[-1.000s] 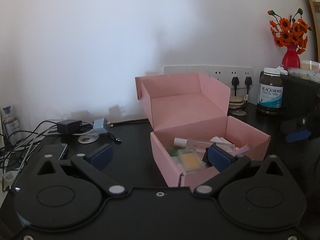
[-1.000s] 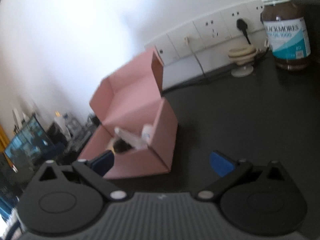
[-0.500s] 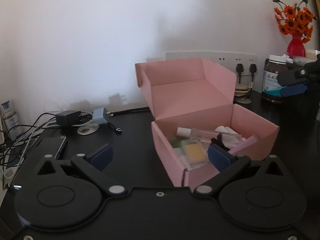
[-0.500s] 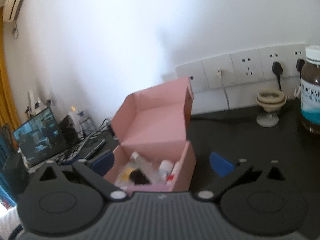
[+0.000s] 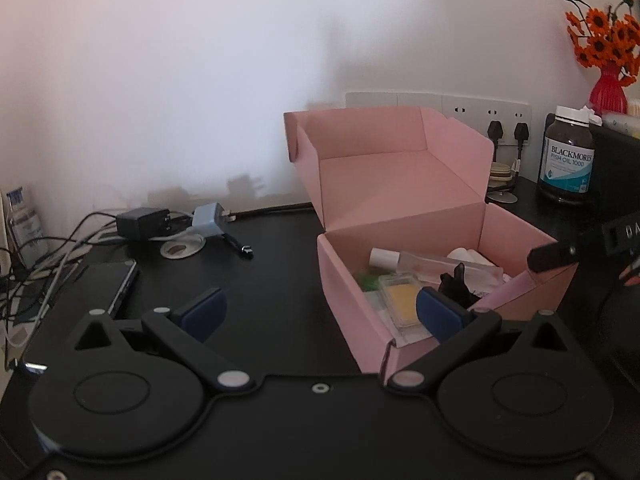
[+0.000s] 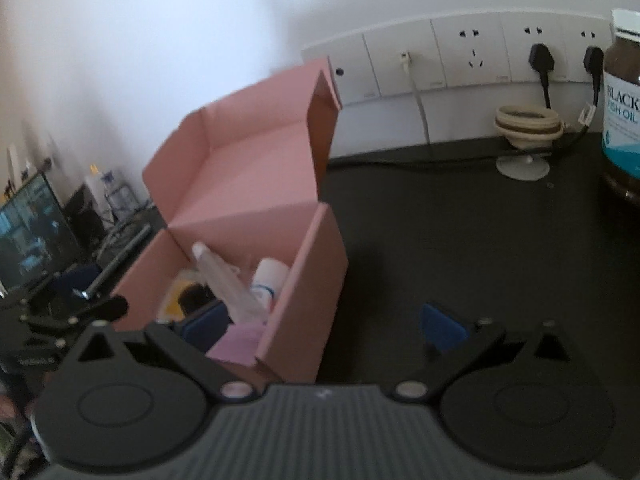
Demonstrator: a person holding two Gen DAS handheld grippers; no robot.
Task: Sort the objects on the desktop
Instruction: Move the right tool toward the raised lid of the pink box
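Observation:
An open pink cardboard box (image 5: 348, 296) stands on the black desk with its lid up; it also shows in the right wrist view (image 6: 316, 264). Inside lie a clear bottle (image 5: 436, 266), a yellow compact (image 5: 402, 300), a black clip (image 5: 454, 286), a pink tube (image 5: 508, 292) and a white bottle (image 6: 270, 280). My left gripper (image 5: 320, 314) is open and empty, low in front of the box's left front corner. My right gripper (image 6: 324, 326) is open and empty, straddling the box's right wall; one of its fingers (image 5: 554, 256) shows at the box's right edge.
A fish-oil jar (image 5: 566, 164) and a small stand (image 6: 524, 136) sit right of the box below wall sockets (image 6: 472, 52). A phone (image 5: 108, 288), chargers (image 5: 140, 222) and cables lie at left. A red vase with orange flowers (image 5: 608, 88) stands far right. A monitor (image 6: 32, 232) is at left.
My right gripper has swung back to the box and come down close, so its left finger is now over the box's contents. My left gripper has barely moved.

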